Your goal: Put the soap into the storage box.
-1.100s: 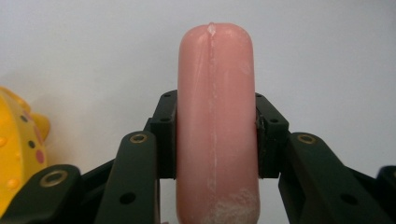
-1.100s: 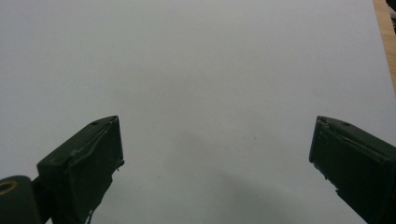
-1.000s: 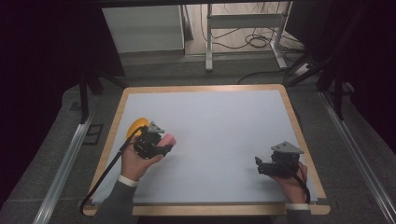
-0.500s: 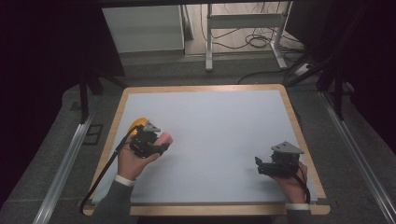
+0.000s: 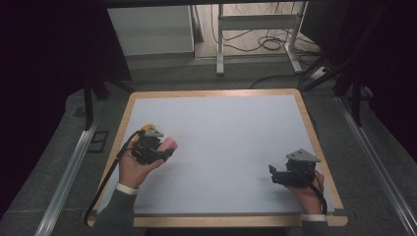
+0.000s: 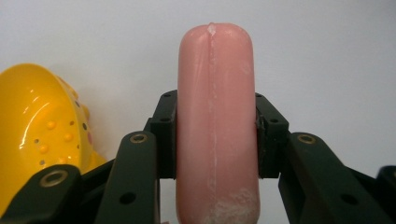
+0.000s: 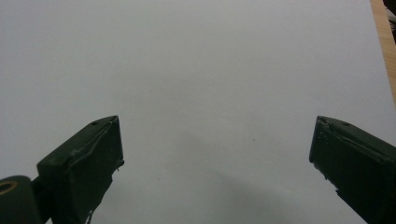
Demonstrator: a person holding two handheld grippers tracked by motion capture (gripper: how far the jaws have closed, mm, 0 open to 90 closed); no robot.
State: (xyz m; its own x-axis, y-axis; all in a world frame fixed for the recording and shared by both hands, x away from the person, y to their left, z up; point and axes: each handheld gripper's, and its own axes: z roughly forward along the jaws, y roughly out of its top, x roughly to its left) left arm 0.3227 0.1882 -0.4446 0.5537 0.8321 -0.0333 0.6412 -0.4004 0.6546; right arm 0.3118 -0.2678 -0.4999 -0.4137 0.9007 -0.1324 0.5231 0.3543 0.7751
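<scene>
Your left gripper [image 5: 164, 147] is clamped on the pink sausage [image 6: 215, 126]: in the left gripper view both black jaws press its sides, and the sausage stands lengthwise between them, its rounded end pointing away over the white worktop [image 5: 231, 132]. In the high view the sausage [image 5: 169, 143] sits near the worktop's left edge, about halfway along it. Just behind your gripper, closer to that edge, lies the yellow toy [image 5: 145, 128]; in the left gripper view it [image 6: 39, 126] shows beside the left jaw, apart from the sausage. Compared with a second ago, your left hand [image 5: 133, 167] has shifted only slightly, and the grip on the sausage is unchanged. Your right gripper [image 5: 275, 176] rests near the worktop's right edge, toward the near right corner, in the same place as before. Its jaws stand wide apart with nothing between them.
</scene>
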